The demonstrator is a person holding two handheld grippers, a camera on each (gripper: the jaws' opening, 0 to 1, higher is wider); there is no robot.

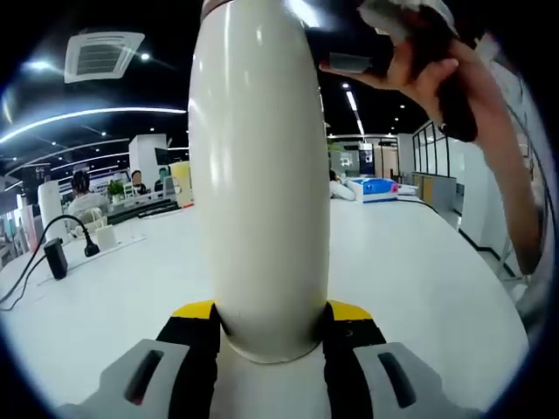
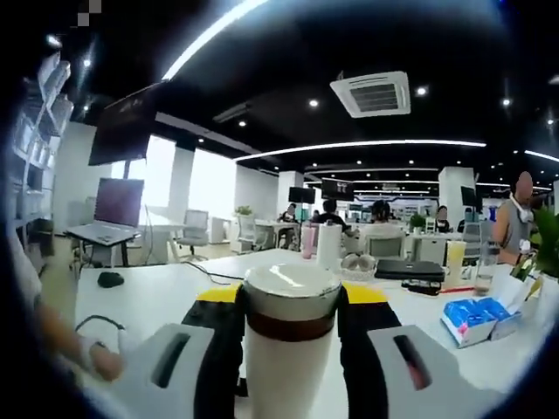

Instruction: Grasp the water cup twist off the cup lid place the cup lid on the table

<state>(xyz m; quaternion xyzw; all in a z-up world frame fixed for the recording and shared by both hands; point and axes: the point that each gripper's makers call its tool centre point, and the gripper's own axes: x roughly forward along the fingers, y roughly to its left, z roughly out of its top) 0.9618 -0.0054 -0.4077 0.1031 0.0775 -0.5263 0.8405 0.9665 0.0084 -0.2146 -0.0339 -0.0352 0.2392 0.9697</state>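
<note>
Cup: tall cream-white cylindrical water cup point(image 1: 259, 175), upright above the white desk point(image 1: 419, 279), long axis vertical.
Left claw point(image 1: 271, 336): closed on the lower cup body, black-and-yellow jaws on either side.
Right claw point(image 2: 290, 327): jaws flank the upper end, at the glossy cream round lid point(image 2: 291, 288) and brown band; contact appears made.
Key relation: lid axis runs crosswise between the right jaws, so the twist likely turns about the vertical axis.

I count one water cup point(image 2: 289, 349) with one cup lid point(image 2: 291, 291) at lower centre, one laptop point(image 2: 109, 209) at left, one mouse point(image 2: 110, 279), and two blue packets point(image 2: 479, 316) at lower right.
</note>
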